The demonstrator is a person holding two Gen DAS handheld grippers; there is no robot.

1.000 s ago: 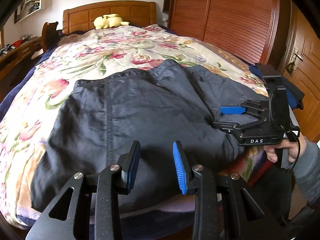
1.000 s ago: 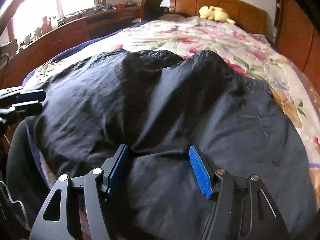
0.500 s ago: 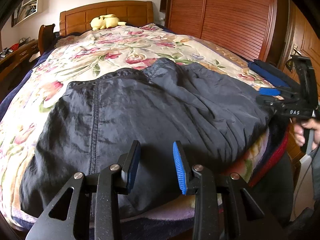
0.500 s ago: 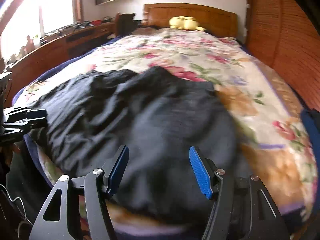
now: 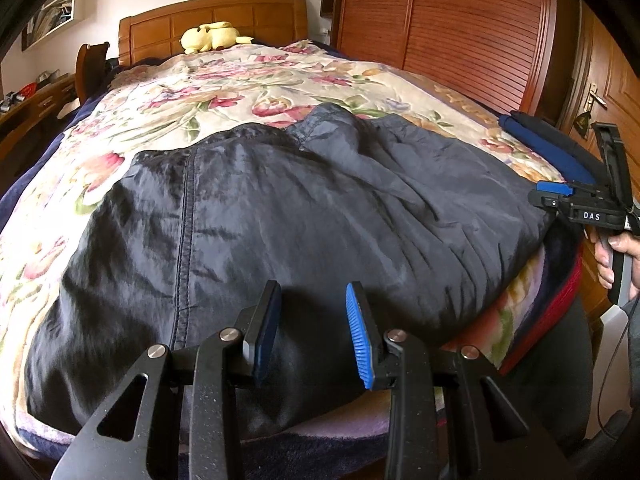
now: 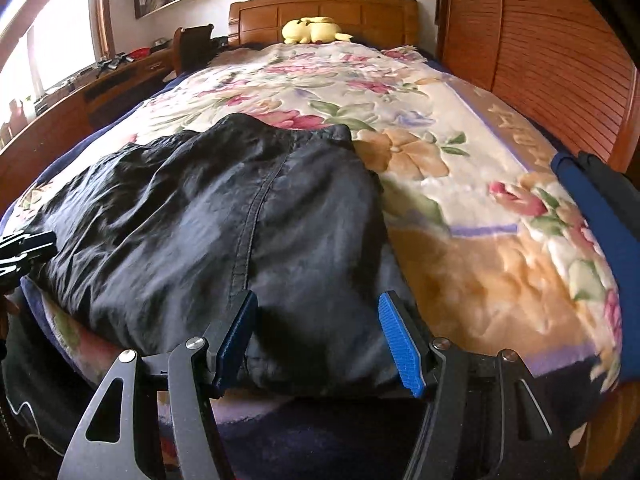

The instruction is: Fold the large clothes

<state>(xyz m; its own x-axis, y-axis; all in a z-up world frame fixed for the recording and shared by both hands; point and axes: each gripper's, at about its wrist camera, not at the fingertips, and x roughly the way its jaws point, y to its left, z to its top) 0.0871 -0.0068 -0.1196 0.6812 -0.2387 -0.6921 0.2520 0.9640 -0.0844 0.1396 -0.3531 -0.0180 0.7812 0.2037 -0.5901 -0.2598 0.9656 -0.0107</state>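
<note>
My two hand-held grippers, left (image 5: pixel 312 328) and right (image 6: pixel 316 336), hang open and empty over the dark shiny nylon jacket (image 5: pixel 280 216) spread on the floral-blanketed wooden bed (image 6: pixel 460 184).

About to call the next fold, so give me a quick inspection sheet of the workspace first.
Surface: bed with floral blanket, lying flat.
Job's things: dark jacket spread at the near end of the blanket, wrinkled, a stitched seam running along it.
Clutter: folded blue and dark clothes at the bed's right edge; yellow plush toy by the headboard.
Grippers: left claw open above the jacket, nothing between its pads; right claw open wider over the jacket's near right corner, empty.
Cables: thin cable hanging below the right hand.
Surroundings: wooden headboard, louvred wardrobe doors, cluttered side counter.
</note>
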